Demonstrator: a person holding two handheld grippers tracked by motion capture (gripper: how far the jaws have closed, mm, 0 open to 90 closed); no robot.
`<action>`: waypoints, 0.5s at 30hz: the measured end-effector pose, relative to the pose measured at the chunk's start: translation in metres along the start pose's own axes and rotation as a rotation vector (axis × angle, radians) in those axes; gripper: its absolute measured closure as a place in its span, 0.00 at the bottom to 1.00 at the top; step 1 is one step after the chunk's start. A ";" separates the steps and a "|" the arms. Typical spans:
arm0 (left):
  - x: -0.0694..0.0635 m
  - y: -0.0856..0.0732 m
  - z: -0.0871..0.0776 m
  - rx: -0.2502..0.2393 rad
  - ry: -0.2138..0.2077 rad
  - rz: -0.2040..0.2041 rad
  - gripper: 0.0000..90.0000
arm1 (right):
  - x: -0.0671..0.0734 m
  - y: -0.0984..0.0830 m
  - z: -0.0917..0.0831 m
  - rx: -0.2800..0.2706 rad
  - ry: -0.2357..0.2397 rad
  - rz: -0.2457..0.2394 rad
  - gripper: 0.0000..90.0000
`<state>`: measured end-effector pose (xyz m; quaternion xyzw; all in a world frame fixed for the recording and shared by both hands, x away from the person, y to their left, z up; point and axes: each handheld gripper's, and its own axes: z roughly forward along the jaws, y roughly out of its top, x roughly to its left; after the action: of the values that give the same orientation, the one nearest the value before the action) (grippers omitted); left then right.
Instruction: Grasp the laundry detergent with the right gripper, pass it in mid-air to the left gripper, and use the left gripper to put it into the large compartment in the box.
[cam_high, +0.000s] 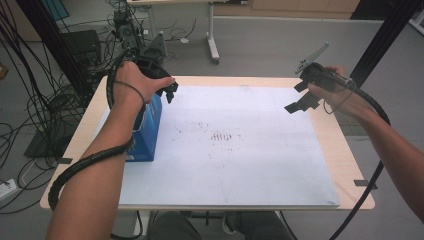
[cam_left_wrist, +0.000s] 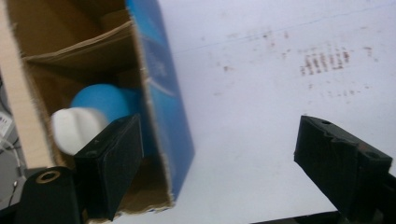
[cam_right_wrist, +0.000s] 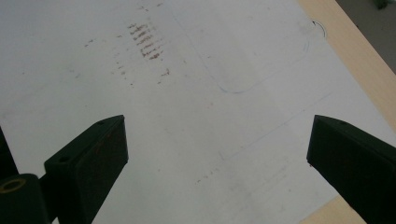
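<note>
A blue box (cam_left_wrist: 163, 93) with brown inside holds a blue bottle (cam_left_wrist: 100, 100) with a white cap (cam_left_wrist: 72, 128).

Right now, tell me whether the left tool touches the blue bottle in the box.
Cannot tell: in the left gripper view one jaw of the left tool overlaps the blue bottle.

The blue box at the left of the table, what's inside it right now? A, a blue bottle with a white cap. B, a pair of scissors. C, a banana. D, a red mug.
A: the left gripper view looks into the open blue box and shows a blue bottle with a white cap lying inside its brown cardboard interior.
</note>
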<state>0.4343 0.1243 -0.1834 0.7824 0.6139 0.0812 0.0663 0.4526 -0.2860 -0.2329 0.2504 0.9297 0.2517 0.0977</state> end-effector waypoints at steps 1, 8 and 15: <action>-0.003 0.000 0.000 -0.002 -0.005 0.008 0.17 | -0.001 0.000 0.000 0.001 -0.003 0.004 0.06; -0.025 0.001 0.001 -0.013 -0.050 0.059 0.15 | -0.008 0.005 0.002 0.008 -0.007 0.034 0.06; -0.043 0.001 0.005 -0.018 -0.081 0.096 0.14 | -0.012 0.014 0.002 0.010 -0.027 0.040 0.06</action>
<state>0.4267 0.0817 -0.1904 0.8129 0.5718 0.0581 0.0942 0.4687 -0.2808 -0.2264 0.2730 0.9244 0.2454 0.1038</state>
